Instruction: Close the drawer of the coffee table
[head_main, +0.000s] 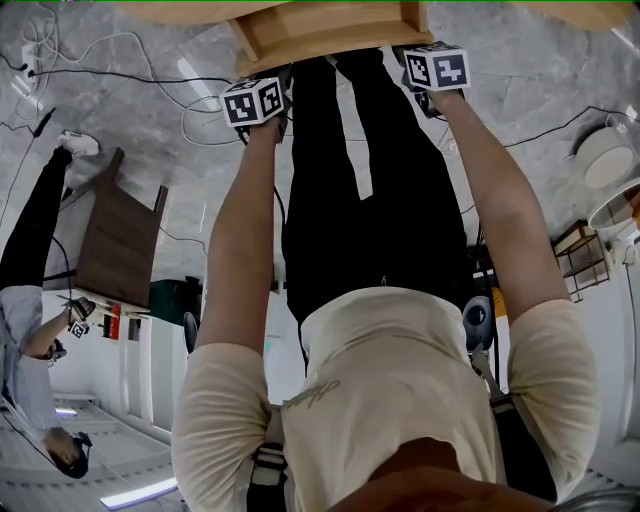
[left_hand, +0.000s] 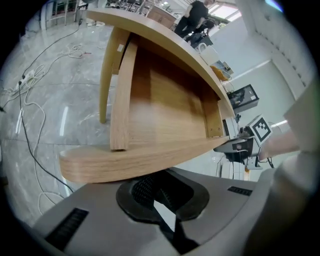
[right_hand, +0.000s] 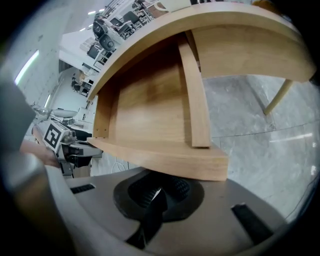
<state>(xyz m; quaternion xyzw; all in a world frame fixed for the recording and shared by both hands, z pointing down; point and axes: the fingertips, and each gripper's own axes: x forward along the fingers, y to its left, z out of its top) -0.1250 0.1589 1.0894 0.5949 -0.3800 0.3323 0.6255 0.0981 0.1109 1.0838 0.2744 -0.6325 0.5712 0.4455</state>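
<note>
The coffee table's wooden drawer (head_main: 320, 30) stands pulled out at the top of the head view, under the table top (left_hand: 165, 37). My left gripper (head_main: 258, 95) is against the left end of the drawer front (left_hand: 140, 160), and my right gripper (head_main: 432, 62) is against its right end (right_hand: 165, 159). In the left gripper view my left gripper (left_hand: 157, 192) has its ribbed pads together just below the front board. My right gripper (right_hand: 162, 190) looks the same in its own view, shut with nothing between the pads. The drawer's inside (right_hand: 145, 105) holds nothing.
Cables (head_main: 120, 50) trail over the grey marble floor. A dark wooden stool (head_main: 120, 240) and another person (head_main: 30, 300) are at the left. A round white object (head_main: 605, 155) and a small shelf (head_main: 580, 255) are at the right. Table legs (left_hand: 106, 75) (right_hand: 277, 97) flank the drawer.
</note>
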